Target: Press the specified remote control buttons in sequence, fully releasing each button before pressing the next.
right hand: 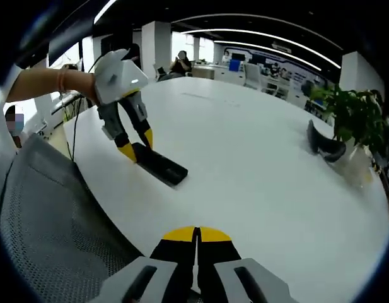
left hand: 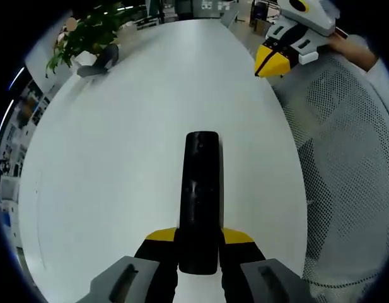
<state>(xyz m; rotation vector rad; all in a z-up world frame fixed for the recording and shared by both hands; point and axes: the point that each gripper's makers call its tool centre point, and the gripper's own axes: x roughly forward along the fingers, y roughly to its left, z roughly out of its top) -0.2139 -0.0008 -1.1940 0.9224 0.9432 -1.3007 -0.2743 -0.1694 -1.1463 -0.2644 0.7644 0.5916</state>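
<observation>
Office setting, white oval desk (left hand: pixel 118 158): slim black plastic remote control (left hand: pixel 200 199) clamped at its near end by left tool (left hand: pixel 200 243). Right tool (right hand: pixel 197 243), jaws closed and empty, sits well apart from it; no button contact, so pressing appears still ahead.

Two grippers over a white oval table

The right gripper (right hand: pixel 196 235) hangs with yellow-tipped jaws pressed together — nothing between them. Further off, the left gripper (right hand: pixel 137 148) clamps one end of a flat black rectangular remote control (right hand: pixel 161 166) lying on the white table (right hand: pixel 257 170) — a leafy green potted plant (right hand: pixel 355 123) stands at the far edge.
</observation>
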